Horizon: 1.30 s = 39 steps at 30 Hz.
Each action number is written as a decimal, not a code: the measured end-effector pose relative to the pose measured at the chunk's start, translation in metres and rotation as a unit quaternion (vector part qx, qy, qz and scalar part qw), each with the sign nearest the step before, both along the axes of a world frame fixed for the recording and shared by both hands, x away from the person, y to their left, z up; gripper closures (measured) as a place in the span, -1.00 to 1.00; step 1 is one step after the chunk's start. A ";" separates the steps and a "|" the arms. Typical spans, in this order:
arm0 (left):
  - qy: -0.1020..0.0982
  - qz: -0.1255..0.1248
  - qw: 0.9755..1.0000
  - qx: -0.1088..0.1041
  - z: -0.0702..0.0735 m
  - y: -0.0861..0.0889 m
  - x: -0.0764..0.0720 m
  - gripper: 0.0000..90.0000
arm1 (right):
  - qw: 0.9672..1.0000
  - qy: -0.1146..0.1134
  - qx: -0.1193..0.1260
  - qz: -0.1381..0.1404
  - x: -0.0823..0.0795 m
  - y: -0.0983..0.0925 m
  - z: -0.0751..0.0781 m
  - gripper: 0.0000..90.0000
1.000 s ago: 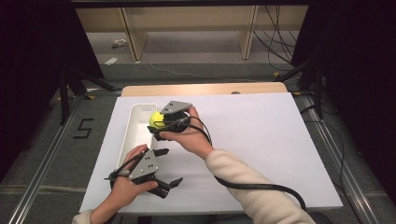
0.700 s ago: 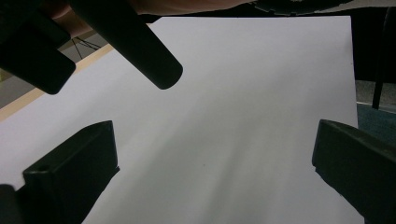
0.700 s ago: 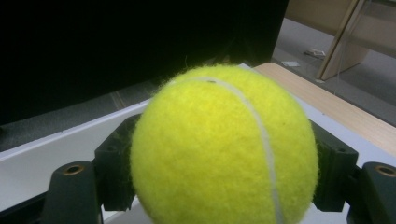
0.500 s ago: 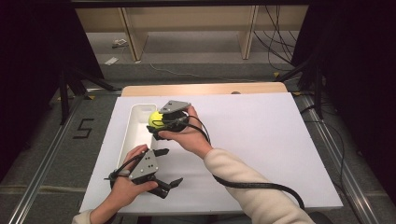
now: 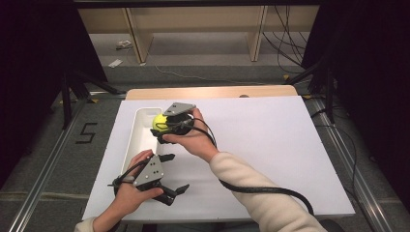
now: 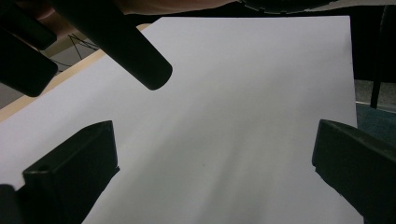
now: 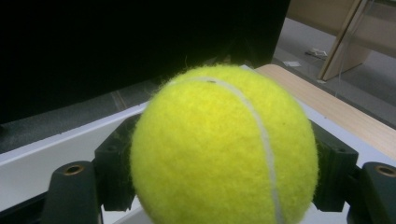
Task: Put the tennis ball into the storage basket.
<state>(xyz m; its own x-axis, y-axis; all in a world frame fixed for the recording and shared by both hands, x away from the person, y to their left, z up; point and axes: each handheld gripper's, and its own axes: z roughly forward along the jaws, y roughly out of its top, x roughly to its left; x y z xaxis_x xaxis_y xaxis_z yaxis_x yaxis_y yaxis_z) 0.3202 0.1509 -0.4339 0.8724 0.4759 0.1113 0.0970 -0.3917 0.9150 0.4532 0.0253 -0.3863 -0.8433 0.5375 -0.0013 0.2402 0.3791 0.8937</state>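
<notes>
While clamped in right tool [image 5: 162,126], ball [image 5: 159,122] over tray [image 5: 133,145].

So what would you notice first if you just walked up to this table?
The bright yellow ball, clamped in the right gripper above the white tray at the table's left. Then the left gripper, open and empty, low over the white sheet near the front edge.

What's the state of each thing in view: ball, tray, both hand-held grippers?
tennis ball: clamped in the right gripper, above the tray
white tray: on the table, nothing seen inside
right hand-held gripper: shut on the ball
left hand-held gripper: open, holding nothing, over the white table sheet
</notes>
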 end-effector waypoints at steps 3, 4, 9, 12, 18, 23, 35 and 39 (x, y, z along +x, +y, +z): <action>0.000 0.000 1.000 0.000 0.000 0.000 0.000 -1.00 | 1.000 0.002 0.000 0.001 0.001 0.001 0.000 -0.41; 0.000 0.000 1.000 0.000 0.000 0.000 0.000 -1.00 | 1.000 0.000 0.000 0.001 0.001 0.001 0.000 -0.41; 0.000 0.000 1.000 0.000 0.000 0.000 0.000 -1.00 | 1.000 0.002 0.000 0.001 0.002 0.003 0.000 -0.41; 0.000 -0.001 1.000 0.000 0.000 0.000 0.000 -1.00 | 1.000 0.001 0.000 0.001 0.004 0.004 0.000 -0.41; 0.000 -0.002 1.000 0.001 0.000 0.000 -0.001 -1.00 | 1.000 0.000 -0.002 0.003 0.005 0.005 0.002 -0.41; 0.001 -0.002 1.000 0.001 0.000 -0.001 -0.001 -1.00 | 1.000 0.000 -0.001 0.003 0.007 0.006 0.003 -0.41; 0.000 -0.004 1.000 0.002 0.000 -0.001 -0.001 -1.00 | 1.000 0.003 0.000 0.006 0.010 0.013 0.005 -0.41; 0.001 -0.003 1.000 0.000 0.000 -0.001 -0.001 -1.00 | 1.000 0.003 -0.001 0.008 0.010 0.015 0.005 -0.41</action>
<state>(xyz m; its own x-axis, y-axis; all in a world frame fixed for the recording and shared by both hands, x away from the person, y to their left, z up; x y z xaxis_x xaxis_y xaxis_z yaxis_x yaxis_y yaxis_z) 0.3196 0.1503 -0.4341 0.8757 0.4702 0.1096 0.0965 -0.3929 0.9145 0.4635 0.0399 -0.3813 -0.8515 0.5243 0.0016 0.2389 0.3852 0.8914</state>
